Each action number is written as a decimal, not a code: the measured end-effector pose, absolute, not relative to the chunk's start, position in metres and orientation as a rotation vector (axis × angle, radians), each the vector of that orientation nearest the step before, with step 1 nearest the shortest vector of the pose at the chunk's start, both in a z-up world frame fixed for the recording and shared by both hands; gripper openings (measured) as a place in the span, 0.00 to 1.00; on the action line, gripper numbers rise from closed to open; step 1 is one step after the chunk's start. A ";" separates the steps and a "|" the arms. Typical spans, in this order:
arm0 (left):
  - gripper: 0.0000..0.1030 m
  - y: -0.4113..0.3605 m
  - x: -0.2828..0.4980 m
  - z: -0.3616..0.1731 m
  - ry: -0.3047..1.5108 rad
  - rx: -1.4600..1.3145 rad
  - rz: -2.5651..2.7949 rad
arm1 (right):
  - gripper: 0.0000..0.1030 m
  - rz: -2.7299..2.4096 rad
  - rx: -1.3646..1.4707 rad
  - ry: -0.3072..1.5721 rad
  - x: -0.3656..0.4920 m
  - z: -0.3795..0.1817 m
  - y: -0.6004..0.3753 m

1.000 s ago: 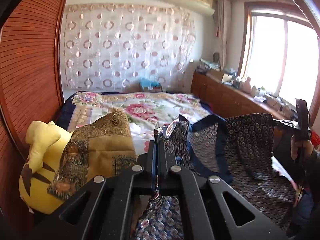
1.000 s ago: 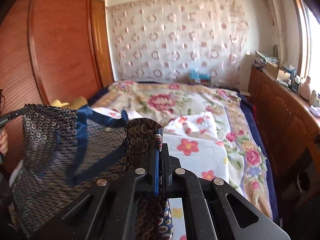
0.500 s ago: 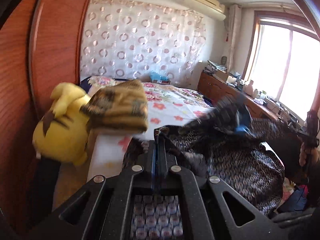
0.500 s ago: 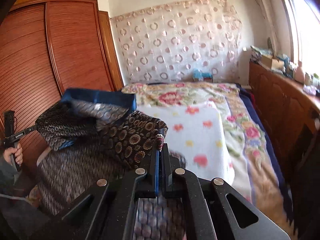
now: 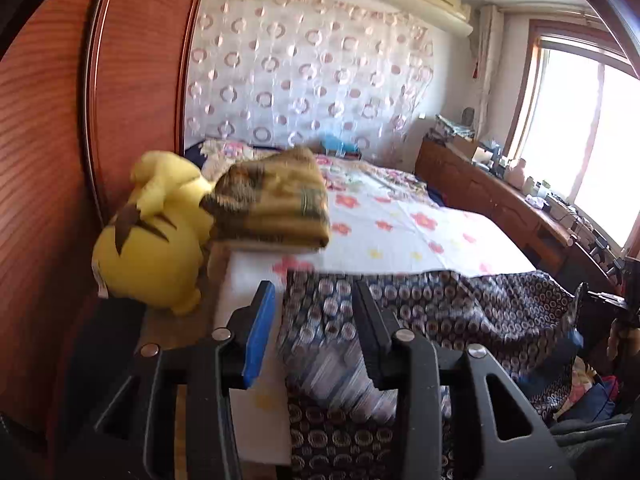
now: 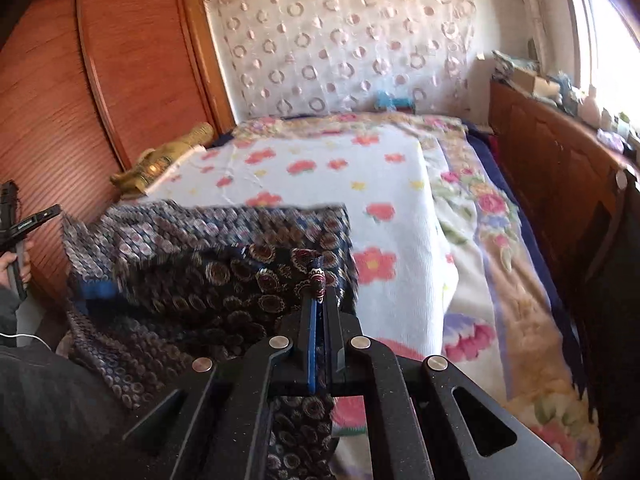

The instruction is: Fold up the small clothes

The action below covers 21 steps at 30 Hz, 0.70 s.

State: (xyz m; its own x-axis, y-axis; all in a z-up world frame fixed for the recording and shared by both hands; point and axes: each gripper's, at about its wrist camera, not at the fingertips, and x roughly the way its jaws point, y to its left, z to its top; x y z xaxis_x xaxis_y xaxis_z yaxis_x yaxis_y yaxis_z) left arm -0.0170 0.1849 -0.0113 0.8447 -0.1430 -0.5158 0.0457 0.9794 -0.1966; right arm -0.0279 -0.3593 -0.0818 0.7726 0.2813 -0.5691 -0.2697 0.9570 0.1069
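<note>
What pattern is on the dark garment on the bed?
Small rings and circles on navy cloth, on the garment; clearest in the right wrist view.

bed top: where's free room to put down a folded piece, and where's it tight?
Free: the white flowered sheet between the dark patterned garment at the near edge and the curtain; also the floral blanket strip toward the wooden cabinet. Tight: the wardrobe-side corner, with the yellow plush and folded brown cloth.
</note>
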 end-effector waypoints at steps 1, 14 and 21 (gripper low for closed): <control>0.40 0.185 -0.016 -0.008 0.552 -0.175 -0.097 | 0.03 0.307 0.010 0.605 -0.031 -0.077 -0.359; 0.41 0.183 0.075 -0.059 0.799 -0.088 -0.109 | 0.40 0.217 0.047 0.547 -0.006 -0.081 -0.366; 0.41 0.187 0.102 -0.102 0.935 -0.117 -0.106 | 0.40 0.229 0.035 0.725 0.055 -0.123 -0.335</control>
State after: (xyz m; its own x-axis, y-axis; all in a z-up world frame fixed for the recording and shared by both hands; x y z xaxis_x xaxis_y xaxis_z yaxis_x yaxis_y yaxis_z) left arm 0.1016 0.1875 -0.1021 0.5892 -0.1415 -0.7955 0.0402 0.9885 -0.1460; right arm 0.0550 -0.3352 -0.1226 0.7246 0.2193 -0.6534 -0.1951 0.9745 0.1107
